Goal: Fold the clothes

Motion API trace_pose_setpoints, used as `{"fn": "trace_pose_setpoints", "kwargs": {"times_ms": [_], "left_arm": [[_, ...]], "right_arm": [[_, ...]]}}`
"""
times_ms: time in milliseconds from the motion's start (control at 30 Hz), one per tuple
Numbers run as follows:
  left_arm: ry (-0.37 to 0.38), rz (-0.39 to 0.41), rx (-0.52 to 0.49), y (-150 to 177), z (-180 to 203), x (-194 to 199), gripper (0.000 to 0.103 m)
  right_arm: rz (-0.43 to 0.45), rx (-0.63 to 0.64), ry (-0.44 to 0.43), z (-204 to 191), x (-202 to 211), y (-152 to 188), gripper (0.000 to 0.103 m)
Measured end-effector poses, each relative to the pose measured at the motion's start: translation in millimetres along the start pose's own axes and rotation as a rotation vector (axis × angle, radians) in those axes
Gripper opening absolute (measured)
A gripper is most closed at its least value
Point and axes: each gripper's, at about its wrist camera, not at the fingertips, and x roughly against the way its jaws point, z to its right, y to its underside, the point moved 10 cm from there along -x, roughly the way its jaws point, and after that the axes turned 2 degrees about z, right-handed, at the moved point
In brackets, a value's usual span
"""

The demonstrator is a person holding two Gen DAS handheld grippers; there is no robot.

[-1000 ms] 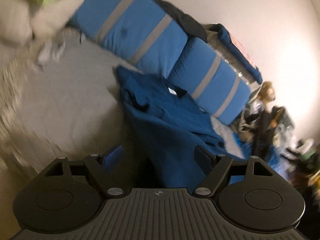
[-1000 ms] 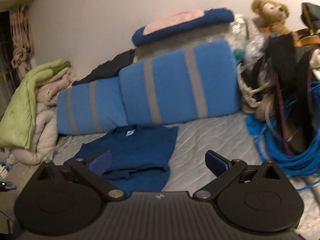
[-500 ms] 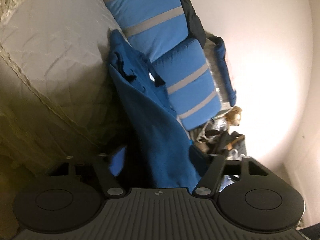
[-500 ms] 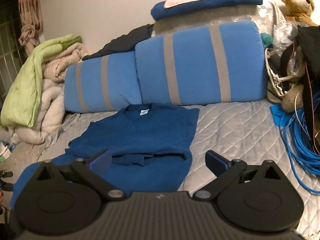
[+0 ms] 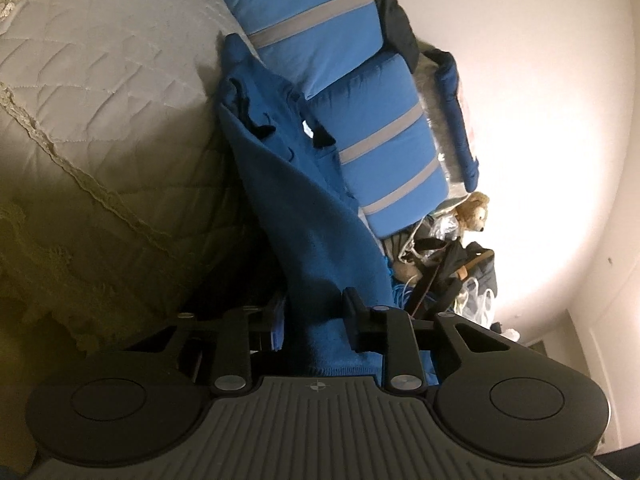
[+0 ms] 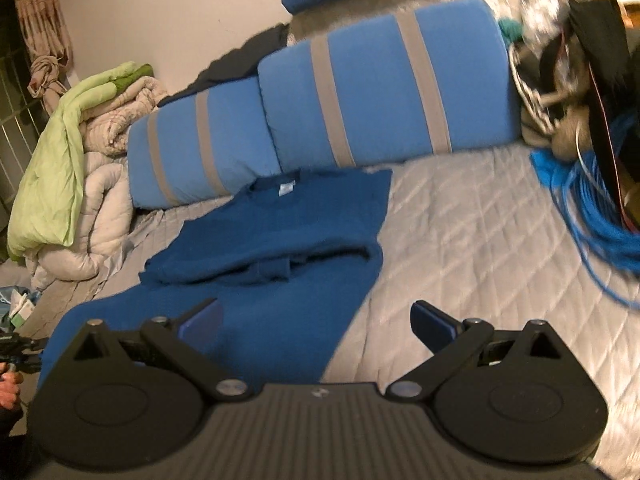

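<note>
While the left tool [image 5: 314, 322] closes on the shirt's [image 6: 280, 232] hem, quilt [image 6: 460, 248] lies bare rightward.

A dark blue shirt [image 6: 280, 236] lies on the gray quilted bed [image 6: 460, 232]. Its neck, with a small white tag, is near the blue striped cushions. The top part seems folded down over the middle, making a lumpy ridge. Its lower end hangs over the bed's edge.

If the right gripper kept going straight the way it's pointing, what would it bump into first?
Most likely the blue shirt on the bed: its near edge lies just ahead of the open right gripper. Depth is hard to judge, so it might graze the quilt beside it.
</note>
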Motion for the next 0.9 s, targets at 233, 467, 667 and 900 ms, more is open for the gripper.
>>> {"fn": "trace_pose_setpoints", "kwargs": {"times_ms": [233, 467, 667, 900], "left_arm": [[0.037, -0.012, 0.068, -1.3, -6.0, -6.8, 0.028], [0.075, -0.002, 0.146, -0.7, -11.8, -7.0, 0.028], [0.043, 0.004, 0.115, -1.1, -3.5, -2.1, 0.016], [-0.007, 0.049, 0.096, -4.9, 9.7, 8.9, 0.006]], "right_arm": [[-0.080, -0.221, -0.184, 16.0, -4.6, 39.2, 0.096], [-0.091, -0.424, -0.438, 14.6, -16.0, 73.4, 0.077], [-0.066, -0.501, -0.489, 9.4, -19.2, 85.9, 0.040], [-0.050, -0.468, -0.463, 6.4, -1.6, 78.9, 0.006]]}}
